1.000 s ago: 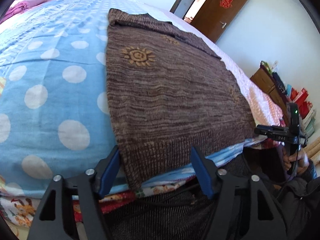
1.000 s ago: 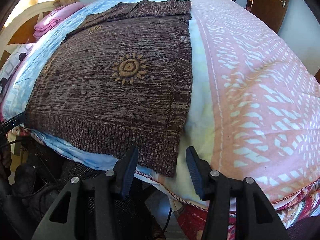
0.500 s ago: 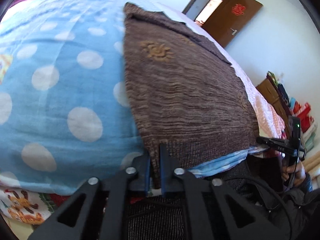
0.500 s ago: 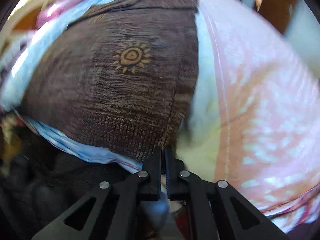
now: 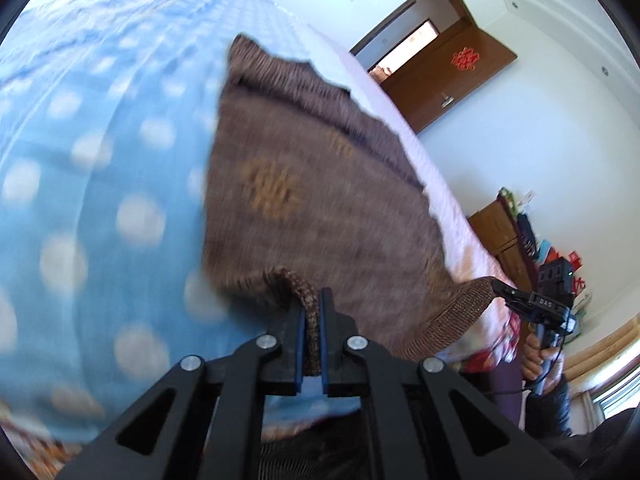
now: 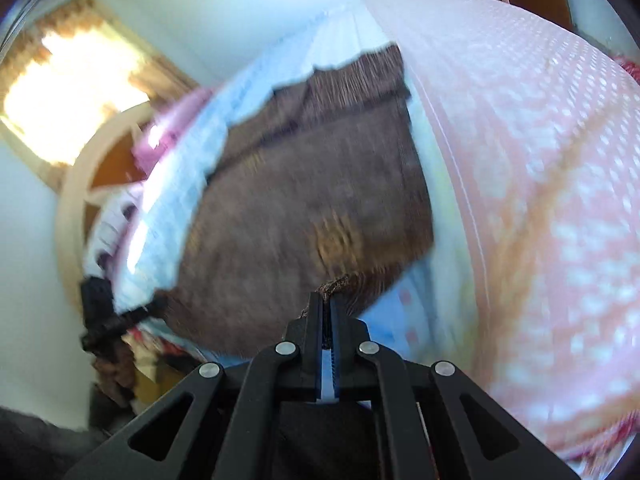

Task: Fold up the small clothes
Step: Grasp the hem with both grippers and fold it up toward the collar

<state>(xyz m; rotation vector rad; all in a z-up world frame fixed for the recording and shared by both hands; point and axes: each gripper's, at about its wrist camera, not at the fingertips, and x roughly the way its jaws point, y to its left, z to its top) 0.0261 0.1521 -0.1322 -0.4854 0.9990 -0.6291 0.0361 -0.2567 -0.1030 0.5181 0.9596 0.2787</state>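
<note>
A brown knit sweater (image 5: 320, 208) with orange sun motifs lies on the bed, its ribbed hem lifted off the cover. My left gripper (image 5: 312, 300) is shut on the hem's left corner. My right gripper (image 6: 326, 300) is shut on the hem's right corner; the sweater (image 6: 304, 208) stretches away from it toward the headboard. The right gripper also shows in the left wrist view (image 5: 500, 290), pinching the far hem corner. The left gripper shows in the right wrist view (image 6: 156, 306) at the other corner. Both views are motion-blurred.
The bed has a blue polka-dot cover (image 5: 88, 184) on the left and a pink patterned cover (image 6: 540, 200) on the right. A brown door (image 5: 452, 76) stands open. A wooden cabinet (image 5: 500, 236) with clutter stands by the wall. A headboard (image 6: 72, 208) and window lie beyond.
Both grippers closed on the sweater's hem corners, then lifted them up off the bed and forward. The cameras now tilt upward.
</note>
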